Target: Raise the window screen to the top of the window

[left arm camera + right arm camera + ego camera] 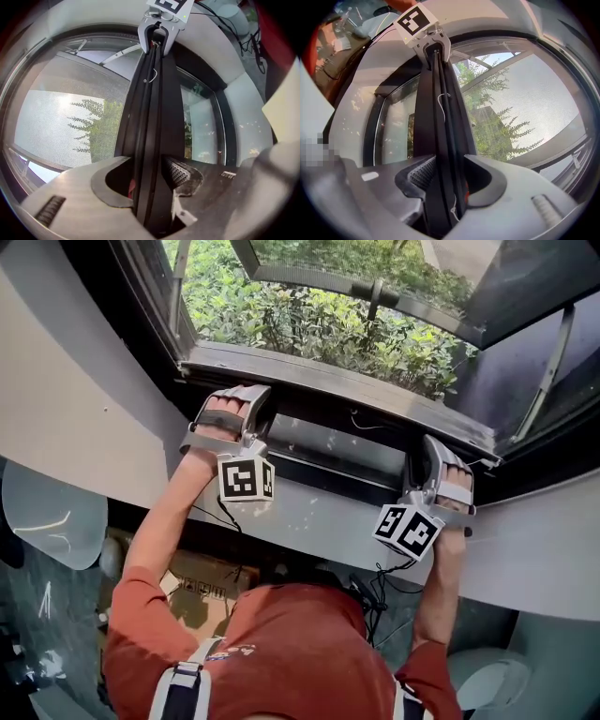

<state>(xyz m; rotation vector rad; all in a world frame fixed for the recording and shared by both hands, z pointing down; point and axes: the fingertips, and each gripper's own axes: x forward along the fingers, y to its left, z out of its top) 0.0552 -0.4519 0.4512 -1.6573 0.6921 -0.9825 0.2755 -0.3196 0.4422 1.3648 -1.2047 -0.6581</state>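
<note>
Status: the lift has not started, as far as the views show.

The window screen is reached through its dark bar (356, 395), which runs across the window opening. The mesh (51, 126) lies stretched on the far side of the bar. On the near side of the bar sits the white ledge (309, 521), only a dark recess apart. From this the bar is judged to stand low in the window, with the whole travel to the top still ahead.

The left gripper (147, 164) straddles one end of the bar and the right gripper (449, 163) straddles the other end. On each, the fingers (183, 171) stand spread with the bar between them. The ribbed pads sit just beside the bar and do not appear to clamp it.

Done: both grippers are placed at the bar, one toward each end.

Left to do, by judgement:
- Bring the fingers onto the bar at both ends.
- Raise both ends together, keeping the bar from tilting.
- Carry the bar to the top of the window.
</note>
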